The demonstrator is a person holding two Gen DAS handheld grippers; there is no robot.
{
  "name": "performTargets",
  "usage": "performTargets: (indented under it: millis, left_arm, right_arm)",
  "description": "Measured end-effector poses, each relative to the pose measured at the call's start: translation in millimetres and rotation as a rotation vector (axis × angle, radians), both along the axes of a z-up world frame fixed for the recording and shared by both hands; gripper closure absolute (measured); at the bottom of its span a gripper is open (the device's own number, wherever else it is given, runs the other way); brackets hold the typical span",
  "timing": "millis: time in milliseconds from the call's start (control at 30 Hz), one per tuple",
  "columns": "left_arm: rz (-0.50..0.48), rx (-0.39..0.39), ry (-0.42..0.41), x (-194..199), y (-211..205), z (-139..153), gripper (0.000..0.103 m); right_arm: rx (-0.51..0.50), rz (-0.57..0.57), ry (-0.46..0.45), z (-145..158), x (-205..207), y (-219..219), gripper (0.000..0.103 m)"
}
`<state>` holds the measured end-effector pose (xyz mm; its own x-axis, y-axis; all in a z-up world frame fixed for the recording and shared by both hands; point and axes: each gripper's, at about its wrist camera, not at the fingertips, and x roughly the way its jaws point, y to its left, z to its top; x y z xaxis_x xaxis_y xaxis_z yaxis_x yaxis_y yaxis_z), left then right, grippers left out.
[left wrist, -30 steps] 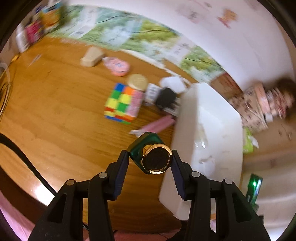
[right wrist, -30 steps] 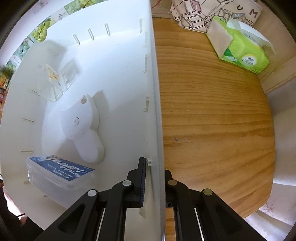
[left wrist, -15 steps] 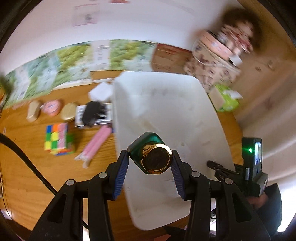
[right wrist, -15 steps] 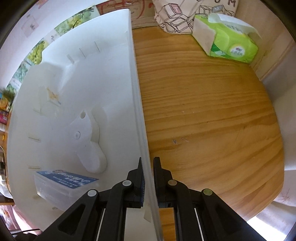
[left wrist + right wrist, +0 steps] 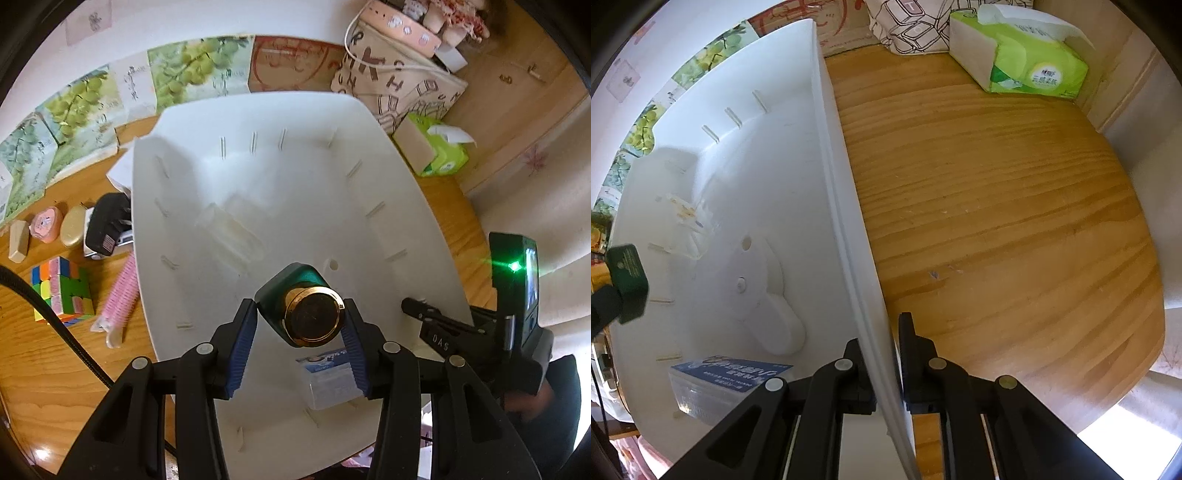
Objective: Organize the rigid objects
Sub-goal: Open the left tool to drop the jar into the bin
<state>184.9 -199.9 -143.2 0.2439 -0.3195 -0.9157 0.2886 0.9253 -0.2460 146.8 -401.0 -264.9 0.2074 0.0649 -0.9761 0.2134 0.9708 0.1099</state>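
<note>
The dark green square bottle with a round gold cap (image 5: 301,310) is clamped between the blue pads of the left tongs (image 5: 300,325), hanging above the inside of the large white plastic bin (image 5: 406,192), over its near half. From the right wrist the same bottle (image 5: 628,280) shows only as a green block at the far left edge of the bin, and there its printed side is visible, which the left wrist view, looking onto the cap, does not give.

The right tongs (image 5: 886,354) are clenched on the bin's right wall, one finger inside and one outside; the left wrist view shows them (image 5: 424,314) from the side at the bin's right rim, with a green light on the device behind.

In the bin lie a clear plastic box with a blue label (image 5: 716,376), a white flat plastic piece with a hole (image 5: 757,284) and a clear box further back (image 5: 683,225).

Only the left wrist view shows the things left of the bin on the wooden bench (image 5: 55,350): a multicoloured puzzle cube (image 5: 61,290), a pink ribbed stick (image 5: 118,299), a black plug adapter (image 5: 105,229), a gold oval case (image 5: 74,230), a pink round case (image 5: 46,223) and a beige block (image 5: 18,242). A green tissue pack (image 5: 1030,55) stands at the bench's far right corner.
</note>
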Motion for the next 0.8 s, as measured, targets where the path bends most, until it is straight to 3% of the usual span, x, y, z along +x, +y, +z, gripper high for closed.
performTargets:
  millis: [67,133,233,500,800]
  left_arm:
    - [-0.014,-0.014,0.001,0,2,2,0.05]
    - [-0.021,-0.015,0.005,2,3,5,0.035]
    - [-0.021,-0.034,-0.01,5,12,14,0.029]
    - [0.062,-0.008,-0.021,24,61,23,0.026]
    - [0.206,0.064,0.021,47,139,12,0.026]
  right_arm:
    - [-0.006,-0.007,0.007,0,3,3,0.093]
    - [-0.011,-0.013,0.016,2,7,4,0.093]
    - [-0.02,-0.008,0.023,9,13,13,0.093]
    - [-0.042,-0.048,0.052,10,22,17,0.091]
    - [-0.057,-0.094,0.053,13,22,19,0.089]
